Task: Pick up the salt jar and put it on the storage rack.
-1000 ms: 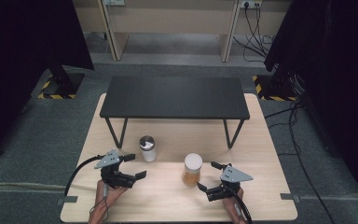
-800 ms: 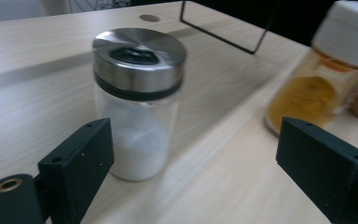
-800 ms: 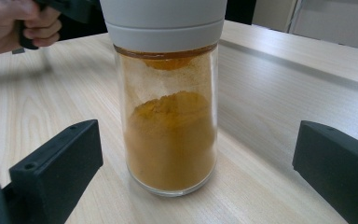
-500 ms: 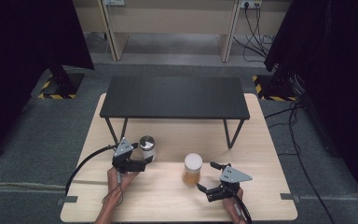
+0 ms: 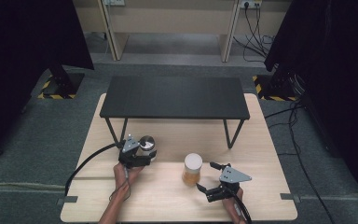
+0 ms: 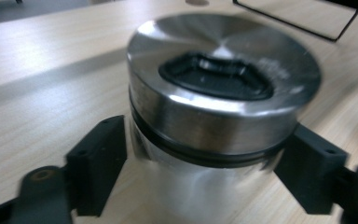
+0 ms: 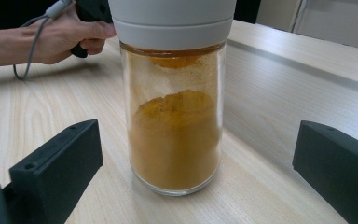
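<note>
The left gripper (image 5: 142,155) has just been closing its jaws around the steel canister (image 6: 221,107), which stands between them near the black shelf (image 5: 175,97); whether the pads press it is hard to tell through blur. The right gripper (image 5: 209,178) gapes wide beside the spice jar (image 5: 192,169), apart from it. Both rest over the pale wooden table (image 5: 261,140); grey carpet surrounds it. The jar's lid is cut off in the right gripper view.

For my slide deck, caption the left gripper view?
Left gripper closing its black jaws around a steel-lidded jar on the wooden table.
</note>
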A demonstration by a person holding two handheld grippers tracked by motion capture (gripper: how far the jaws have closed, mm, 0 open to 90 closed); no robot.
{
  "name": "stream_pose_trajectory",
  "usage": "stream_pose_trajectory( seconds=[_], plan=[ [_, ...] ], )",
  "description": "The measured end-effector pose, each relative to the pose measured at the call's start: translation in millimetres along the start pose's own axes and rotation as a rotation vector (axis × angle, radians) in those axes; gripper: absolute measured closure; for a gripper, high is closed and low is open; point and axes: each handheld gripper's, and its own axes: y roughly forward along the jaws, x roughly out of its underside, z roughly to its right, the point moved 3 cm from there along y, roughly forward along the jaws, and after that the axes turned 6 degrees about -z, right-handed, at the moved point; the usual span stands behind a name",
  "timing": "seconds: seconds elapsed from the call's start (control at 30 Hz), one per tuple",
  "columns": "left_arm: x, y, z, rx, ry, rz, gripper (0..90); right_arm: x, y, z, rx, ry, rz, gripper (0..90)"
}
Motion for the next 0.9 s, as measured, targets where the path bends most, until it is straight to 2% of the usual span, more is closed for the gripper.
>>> stream_pose_trajectory(
  seconds=[0.07, 0.43, 0.67, 0.9],
  plan=[
    [3.1, 0.9, 3.0, -0.013, 0.021, 0.013, 30.3, 0.2, -0.1, 0.0, 0.000, 0.000, 0.002, 1.5],
    [7.2, 0.7, 11.0, -0.043, 0.021, 0.030, 31.2, 0.5, -0.1, 0.4, -0.001, 0.003, 0.004, 1.5],
    [3.7, -4.0, 9.5, -0.024, 0.013, 0.004, 31.4, 0.2, -0.1, 0.0, 0.001, 0.001, 0.002, 1.5],
    [2.8, -16.2, 9.3, 0.003, -0.003, 0.017, 31.4, 0.4, 0.0, 0.2, 0.001, 0.003, 0.003, 1.5]
  ],
)
